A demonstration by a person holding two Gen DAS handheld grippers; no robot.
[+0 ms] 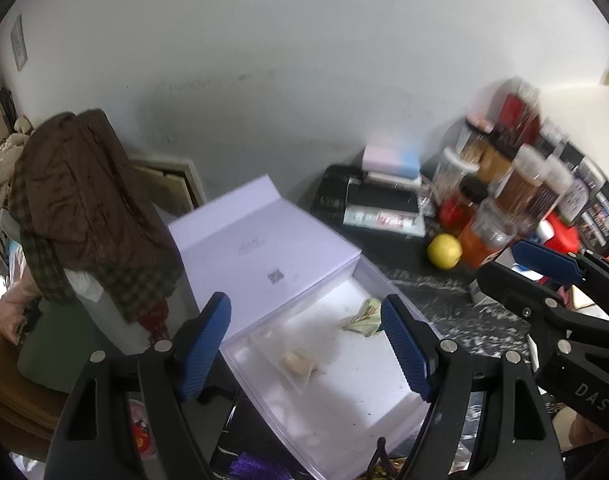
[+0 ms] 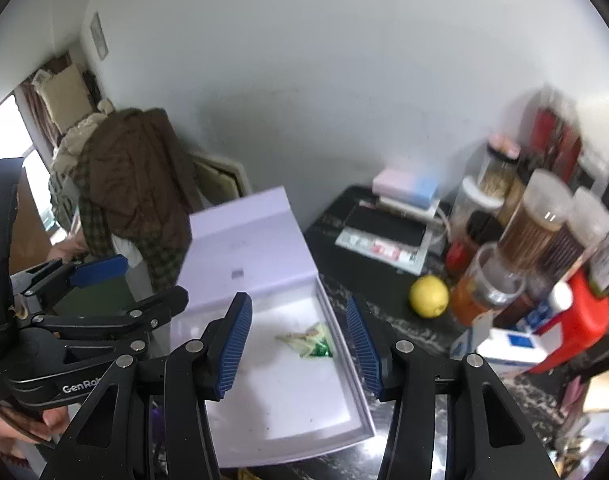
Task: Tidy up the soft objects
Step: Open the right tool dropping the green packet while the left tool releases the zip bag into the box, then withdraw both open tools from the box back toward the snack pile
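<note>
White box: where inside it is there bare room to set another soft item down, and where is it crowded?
The white box has bare floor across its near half, below the green wrapper. The clear pouch lies mid-floor, toward the lid side. The dark counter between the box and the lemon is also free. The jars beyond the lemon are packed tight.

pale wall (image 1: 304, 60); dark marbled counter (image 1: 444, 300); bright window (image 2: 4, 128) left
</note>
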